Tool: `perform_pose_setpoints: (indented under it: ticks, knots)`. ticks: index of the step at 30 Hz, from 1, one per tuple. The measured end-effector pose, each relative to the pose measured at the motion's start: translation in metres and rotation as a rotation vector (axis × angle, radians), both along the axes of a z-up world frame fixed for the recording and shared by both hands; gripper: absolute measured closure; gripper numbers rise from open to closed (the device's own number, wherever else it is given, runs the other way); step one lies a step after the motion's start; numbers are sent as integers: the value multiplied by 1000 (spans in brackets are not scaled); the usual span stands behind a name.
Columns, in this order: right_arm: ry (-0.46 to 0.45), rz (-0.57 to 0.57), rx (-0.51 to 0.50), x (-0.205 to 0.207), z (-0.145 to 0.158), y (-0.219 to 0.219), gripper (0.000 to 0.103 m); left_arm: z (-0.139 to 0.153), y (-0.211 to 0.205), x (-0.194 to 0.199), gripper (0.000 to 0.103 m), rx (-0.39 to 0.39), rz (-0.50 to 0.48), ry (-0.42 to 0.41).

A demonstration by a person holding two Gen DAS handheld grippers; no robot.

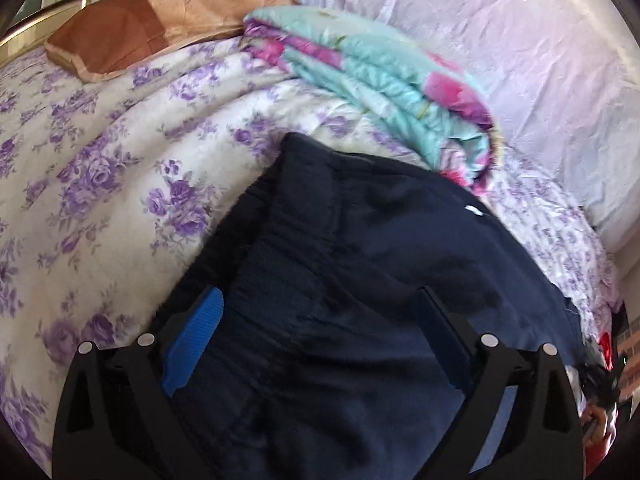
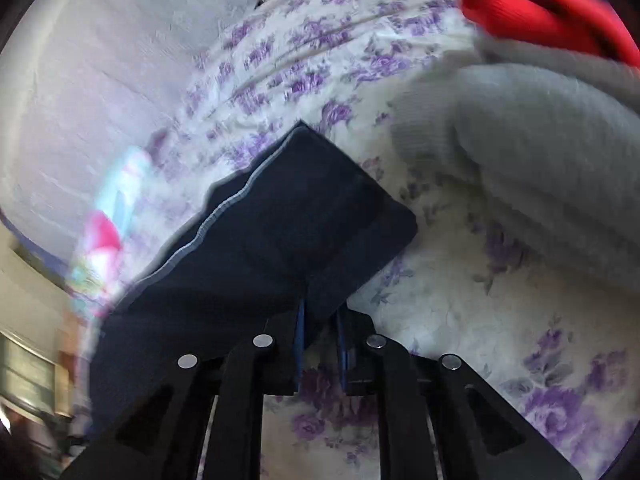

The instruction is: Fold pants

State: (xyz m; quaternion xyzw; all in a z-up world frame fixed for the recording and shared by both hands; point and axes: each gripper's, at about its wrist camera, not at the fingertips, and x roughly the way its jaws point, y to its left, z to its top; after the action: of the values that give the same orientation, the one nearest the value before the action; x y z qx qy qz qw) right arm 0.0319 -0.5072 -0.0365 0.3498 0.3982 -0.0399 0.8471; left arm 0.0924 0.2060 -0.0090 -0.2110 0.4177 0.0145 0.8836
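The dark navy fabric pants (image 1: 360,264) lay folded on the purple-flowered bed sheet (image 1: 100,152) — left hand-held gripper (image 1: 320,320) spread wide above them; right hand-held gripper (image 2: 320,320) apparently pinched their blurred edge.

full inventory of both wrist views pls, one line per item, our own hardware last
pants: 1, navy, on the bed, partly folded; a corner pinched by the right claw
bedsheet: 1, white with purple flowers, under everything
quilt: 1, turquoise and pink, folded, just beyond the pants
pillow: 1, tan-brown, far left of the bed
pale cover: 1, lilac-white, wrinkled, behind the quilt
grey knit: 1, grey, right of the pants
red garment: 1, red, beyond the grey knit
left claw: 1, black with blue pads, open, over the pants
right claw: 1, black with blue pads, shut on the pants
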Motion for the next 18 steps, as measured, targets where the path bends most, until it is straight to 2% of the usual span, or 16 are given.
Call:
perform_pose_setpoints:
  ticks: [2, 3, 4, 5, 7, 9, 10, 11, 14, 15, 17, 18]
  knots:
    - [-10, -41, 65, -14, 6, -10, 83, 6, 7, -3, 10, -51, 8, -4]
    - [-23, -76, 43, -23, 11, -12, 82, 11, 14, -6, 10, -88, 18, -17]
    - [-39, -115, -13, -33, 19, -11, 82, 17, 22, -6, 10, -113, 39, -31]
    - [-70, -149, -113, -44, 34, -4, 81, 25, 31, -3, 10, -114, 63, -42]
    - [-126, -116, -228, -50, 55, 16, 77, 30, 34, 14, 10, -66, 84, -19]
    - [-176, -28, -296, -43, 72, 49, 51, 25, 29, 37, 11, -28, 51, 30]
    - [-188, 22, -315, -36, 76, 66, 33, 19, 25, 49, 11, -7, 42, 52]
    - [-197, 71, -329, -28, 76, 82, 32, 12, 22, 58, 14, 9, 53, 75]
    - [-171, 185, -441, 2, 63, 129, 32, -10, 13, 75, 15, 39, 52, 134]
    - [-109, 230, -476, 17, 46, 142, 32, -13, 8, 77, 13, 88, 48, 124]
    - [40, 298, -454, 40, 8, 147, 30, -14, 2, 78, 12, 153, 39, 111]
    - [11, 293, -465, 39, 9, 148, 30, -14, 2, 79, 12, 163, 40, 111]
